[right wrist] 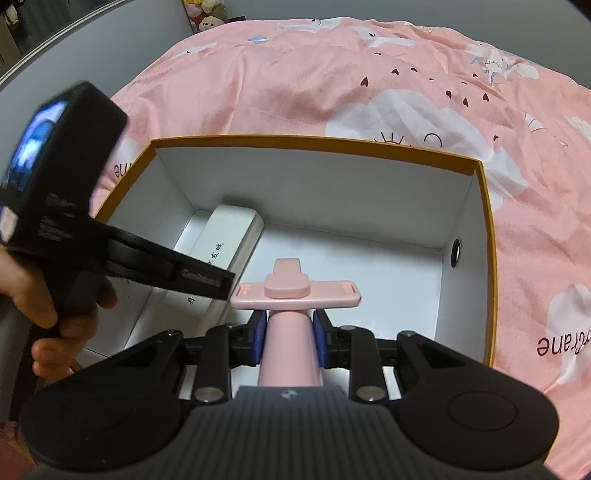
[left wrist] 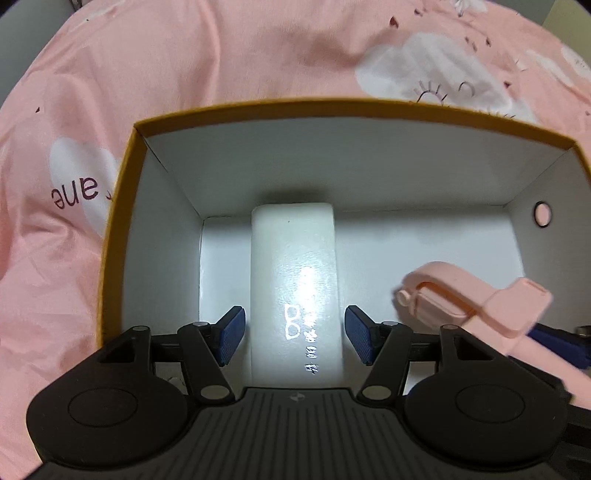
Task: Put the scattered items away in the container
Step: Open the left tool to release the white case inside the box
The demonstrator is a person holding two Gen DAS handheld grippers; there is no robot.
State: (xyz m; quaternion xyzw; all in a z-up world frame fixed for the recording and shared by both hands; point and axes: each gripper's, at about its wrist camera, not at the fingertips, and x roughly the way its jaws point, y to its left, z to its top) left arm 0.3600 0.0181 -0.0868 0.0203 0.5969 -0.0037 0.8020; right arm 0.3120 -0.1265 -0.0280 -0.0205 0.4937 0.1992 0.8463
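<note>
Box (left wrist: 122, 236): one, open-topped, orange outside and white inside, sitting on the bed; one round hole in its right wall.
Bed (left wrist: 184, 55): one pink sheet with white clouds and dark lettering, wrinkled, reaching out on all visible sides of the box.
Case (left wrist: 293, 266): one white oblong case with silver print, lying flat on the box floor, its far end touching or almost touching the far wall, nearer the left wall than the right.
Pink tool (right wrist: 291, 288): one, a T-shaped plastic piece with a long handle, held above the box floor right of the case; whether it touches the floor cannot be told.
Left gripper (left wrist: 293, 334): one, over the near end of the case; jaws apart, a blue pad on each side of the case with a gap showing at both, so nothing is gripped.
Right gripper (right wrist: 290, 338): one, reaching into the box from its near edge; jaws clamped on the handle of the pink tool, blue pads pressed to both sides.
Hand (right wrist: 62, 325): one bare hand seen at the left of the right wrist view, wrapped round the left gripper's handle.
Soft toys (right wrist: 205, 14): a small cluster past the far edge of the bed, too small to count.
</note>
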